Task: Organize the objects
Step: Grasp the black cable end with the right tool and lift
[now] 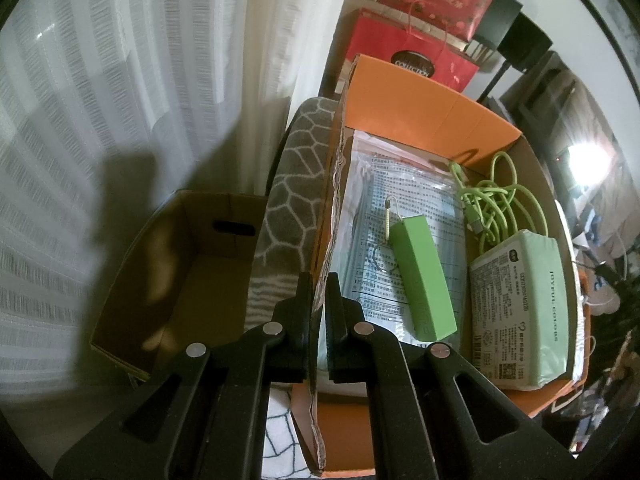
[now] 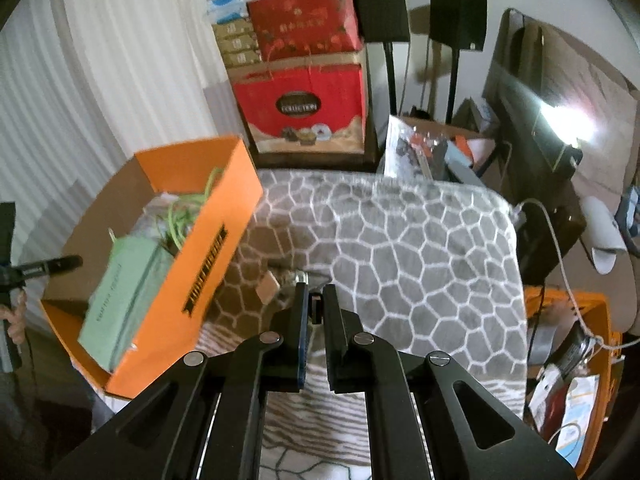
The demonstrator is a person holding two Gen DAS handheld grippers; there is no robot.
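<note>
The orange box (image 2: 188, 264) wall is clamped by the left gripper (image 1: 319, 280); a small dark item (image 2: 316, 306), poss. a USB stick, is pinched upright in the right gripper (image 2: 315, 292). The box lies to that gripper's left, long axis running away. Inside are counted 1 green bar (image 1: 420, 280), 1 cable (image 1: 500, 204), 1 mint pack (image 1: 524, 312).

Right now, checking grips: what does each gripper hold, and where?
Left gripper pinches the orange box by its side wall's torn edge. Right gripper holds a small dark item.
</note>
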